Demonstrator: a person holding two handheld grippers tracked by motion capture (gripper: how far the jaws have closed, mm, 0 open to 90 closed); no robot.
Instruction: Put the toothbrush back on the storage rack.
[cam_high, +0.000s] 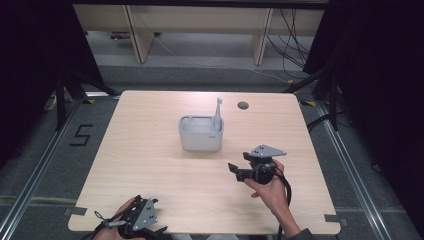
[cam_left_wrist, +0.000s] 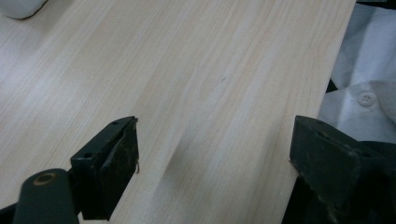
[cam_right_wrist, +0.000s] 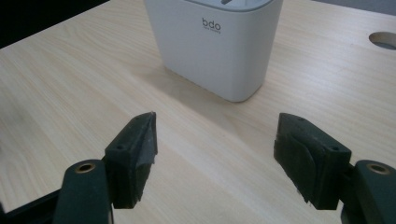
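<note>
The left gripper (cam_high: 137, 220) rests at the near tabletop (cam_high: 150, 165) edge, fingers (cam_left_wrist: 109, 163) spread with nothing between them. Ahead of the right gripper's spread fingers stands the white caddy (cam_high: 201, 132), a grey brush (cam_high: 218, 111) upright in its right compartment. The right gripper (cam_high: 239, 171) hovers near the caddy, apart from it, holding nothing.
</note>
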